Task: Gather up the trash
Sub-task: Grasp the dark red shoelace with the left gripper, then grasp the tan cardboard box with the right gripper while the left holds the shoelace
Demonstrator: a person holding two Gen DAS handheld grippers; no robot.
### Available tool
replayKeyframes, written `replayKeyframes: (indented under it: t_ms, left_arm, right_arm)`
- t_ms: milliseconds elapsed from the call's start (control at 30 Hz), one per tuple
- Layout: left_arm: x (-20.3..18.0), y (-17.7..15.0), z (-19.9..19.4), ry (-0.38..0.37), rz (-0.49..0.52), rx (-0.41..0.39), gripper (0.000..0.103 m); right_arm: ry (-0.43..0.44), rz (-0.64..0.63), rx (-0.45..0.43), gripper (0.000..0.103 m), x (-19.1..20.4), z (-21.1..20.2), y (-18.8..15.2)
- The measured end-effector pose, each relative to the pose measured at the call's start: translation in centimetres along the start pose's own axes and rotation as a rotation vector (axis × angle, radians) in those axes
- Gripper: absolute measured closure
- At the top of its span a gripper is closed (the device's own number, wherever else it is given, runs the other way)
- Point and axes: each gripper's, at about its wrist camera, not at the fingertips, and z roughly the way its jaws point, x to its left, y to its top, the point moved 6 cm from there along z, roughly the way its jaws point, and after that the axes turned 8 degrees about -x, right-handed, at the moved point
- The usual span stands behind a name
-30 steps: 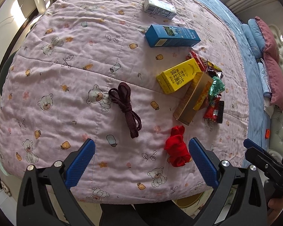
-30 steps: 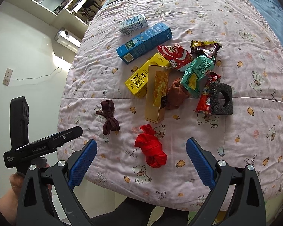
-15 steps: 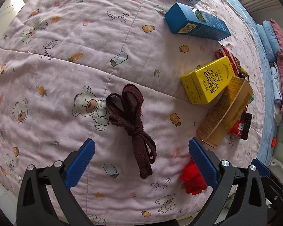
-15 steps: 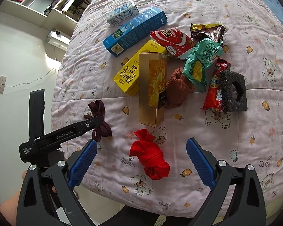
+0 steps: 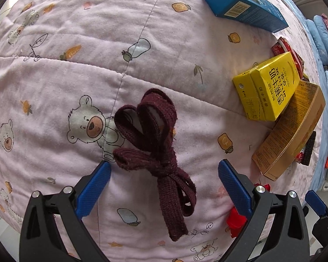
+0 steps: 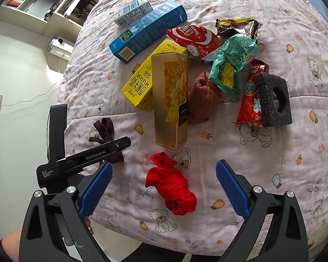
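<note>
Pink quilted bedspread (image 5: 54,83) printed with bears, littered with trash. Between the blue fingers of the left gripper (image 5: 164,174): one maroon knotted strap (image 5: 157,152), knot just ahead of the tips, tails running back between the two fingers, loops fanning forward. Jaws spread wide, gripping nothing, tips low over the quilt on either side of the strap. Seen from the right wrist, that same gripper angled down onto the strap from the near-left.

Ahead and right of the left gripper: one yellow milk carton (image 5: 271,87), one gold box (image 5: 290,131) leaning against it, one blue box (image 5: 242,4) farther off.

Right gripper (image 6: 164,174) also wide open and empty, with one red cloth bundle (image 6: 172,185) lying between and slightly ahead of its fingers. Beyond it, a heap: gold box upright in view, yellow carton and blue box to its left, one small white carton (image 6: 133,11) farthest away, one brown cloth (image 6: 203,98), four snack wrappers, namely red (image 6: 192,41), dark brown (image 6: 238,27), green (image 6: 231,65) and a narrow red one (image 6: 251,96), and one black foam block (image 6: 273,100) with a round hole at far right.
</note>
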Motion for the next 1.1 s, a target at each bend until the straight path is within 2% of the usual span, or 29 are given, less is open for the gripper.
replayKeyframes:
  t_ms: [33,100,133,200,267,300,400,533,600,667,700,833,867,1100]
  left_arm:
    - [0.0,0.0,0.0,0.016,0.006,-0.001,0.012]
    - [0.2,-0.1,-0.1,0.058,0.017,-0.005,0.034]
    - [0.5,-0.2,-0.4,0.075,0.018,-0.008,0.038]
    - [0.9,-0.1,-0.8,0.060,0.012,-0.018,0.059]
    - [1.7,0.1,-1.4,0.019,0.009,-0.026,0.073]
    - [2.1,0.1,-1.6,0.000,0.006,-0.026,0.078]
    - [2.7,0.3,-1.9,-0.044,-0.001,-0.028,0.079]
    - [3.3,0.8,-2.8,-0.075,0.006,-0.051,0.080]
    - [3.4,0.4,-3.6,-0.099,-0.002,-0.057,0.080]
    - [3.3,0.5,-3.9,-0.109,-0.002,-0.058,0.079]
    - [3.2,0.5,-4.0,-0.112,0.000,-0.058,0.079]
    - [3.5,-0.1,-4.9,-0.122,0.014,-0.047,0.079]
    - [4.4,-0.7,-5.7,-0.125,0.020,-0.046,0.080]
    - [1.7,-2.7,-8.2,-0.187,0.093,-0.036,0.080]
  right_arm:
    - [-0.001,0.001,0.001,0.011,0.0,0.1,0.0]
    - [0.003,0.005,-0.005,0.011,0.2,0.3,0.1]
    - [0.003,0.006,-0.008,0.011,0.2,0.5,0.2]
    - [-0.003,0.009,-0.017,0.012,0.4,0.9,0.5]
    - [-0.005,0.019,-0.018,0.021,0.6,1.5,0.9]
    - [-0.017,0.024,-0.020,0.021,0.5,1.8,1.1]
    - [-0.046,0.041,-0.023,0.024,0.6,3.3,1.7]
    - [-0.125,0.043,-0.021,0.033,0.4,5.6,2.4]
    - [-0.152,0.048,-0.016,0.040,0.3,6.6,2.6]
    - [-0.180,0.039,-0.012,0.059,0.5,7.4,2.8]
    - [-0.200,0.032,-0.012,0.064,0.4,7.6,2.8]
    - [-0.215,0.043,-0.040,0.064,0.3,6.9,2.8]
    - [-0.202,0.044,-0.048,0.065,0.4,6.4,2.7]
    - [-0.078,0.080,-0.094,0.067,0.5,1.5,1.4]
